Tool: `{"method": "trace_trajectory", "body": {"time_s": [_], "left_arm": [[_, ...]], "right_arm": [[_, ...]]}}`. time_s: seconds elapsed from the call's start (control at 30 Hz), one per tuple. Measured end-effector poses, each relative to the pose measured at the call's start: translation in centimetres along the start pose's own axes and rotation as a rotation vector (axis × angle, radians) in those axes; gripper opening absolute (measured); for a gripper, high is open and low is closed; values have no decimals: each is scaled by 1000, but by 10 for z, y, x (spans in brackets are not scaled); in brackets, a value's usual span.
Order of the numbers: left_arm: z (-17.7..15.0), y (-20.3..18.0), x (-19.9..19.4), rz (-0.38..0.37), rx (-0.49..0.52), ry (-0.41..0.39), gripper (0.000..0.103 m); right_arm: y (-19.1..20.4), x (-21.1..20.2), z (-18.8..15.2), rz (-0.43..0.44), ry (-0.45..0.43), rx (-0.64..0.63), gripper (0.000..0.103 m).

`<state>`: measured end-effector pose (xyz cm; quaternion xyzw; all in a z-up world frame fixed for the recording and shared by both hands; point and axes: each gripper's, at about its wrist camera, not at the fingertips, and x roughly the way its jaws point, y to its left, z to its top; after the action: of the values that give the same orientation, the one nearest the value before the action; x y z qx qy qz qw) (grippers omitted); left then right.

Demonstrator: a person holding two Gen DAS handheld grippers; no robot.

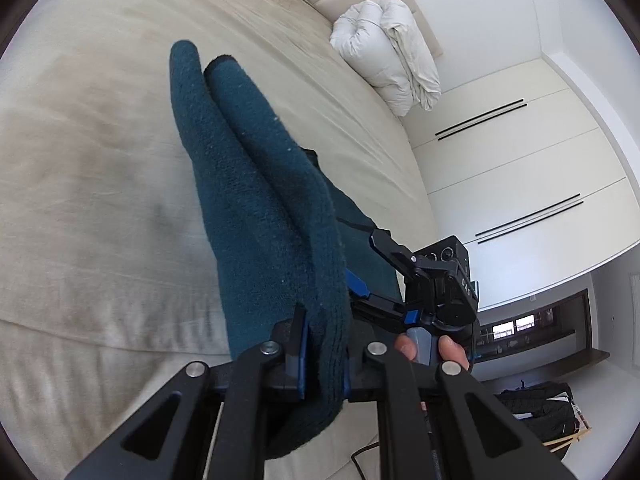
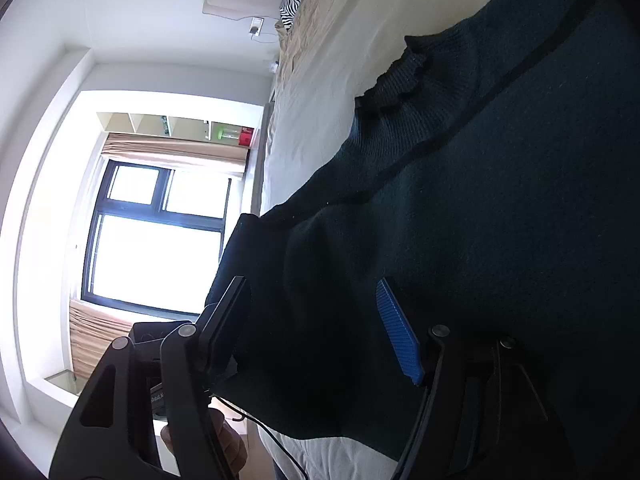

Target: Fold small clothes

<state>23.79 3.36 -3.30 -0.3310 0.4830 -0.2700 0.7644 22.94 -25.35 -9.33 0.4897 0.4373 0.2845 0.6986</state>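
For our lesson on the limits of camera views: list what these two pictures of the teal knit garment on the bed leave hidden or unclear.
- Left wrist view: the teal garment hangs bunched from the left tongs; its type and full shape stay hidden.
- Right wrist view: the garment runs off the right edge and lies in shadow, hiding the bed beneath.
- Right tongs: whether the pads touch cloth is unclear.

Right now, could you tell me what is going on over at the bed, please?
A person is folding a dark teal knitted garment over a bed, a hand-held gripper in each hand. The left hand-held gripper is shut on a bunched edge of the garment, lifting it off the bed. The right hand-held gripper is open, with the cloth lying between its fingers but not pinched.
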Motion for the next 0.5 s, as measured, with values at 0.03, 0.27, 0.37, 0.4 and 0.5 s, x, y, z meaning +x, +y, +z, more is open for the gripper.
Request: {"method": "trace_trajectory", "body": {"time_s": [0.03,0.27,0.37,0.4,0.5], "left_arm": [[0,-13,12,-2,27,12,13],[-13,-58,120,-36,122,122,16],[-20,-52,146,-37,110,170,33],[-22,-49,146,-49,100,175,37],[-28,-46,126,-85,113,140,41]], "right_arm": [[-4,-12,5,18,-14,12,67],[-39,-77,34,79,-84,92,70],[-47,-91,45,64,-86,100,70],[-48,-91,46,50,-79,97,70],[-48,-88,43,14,-60,73,70]]}}
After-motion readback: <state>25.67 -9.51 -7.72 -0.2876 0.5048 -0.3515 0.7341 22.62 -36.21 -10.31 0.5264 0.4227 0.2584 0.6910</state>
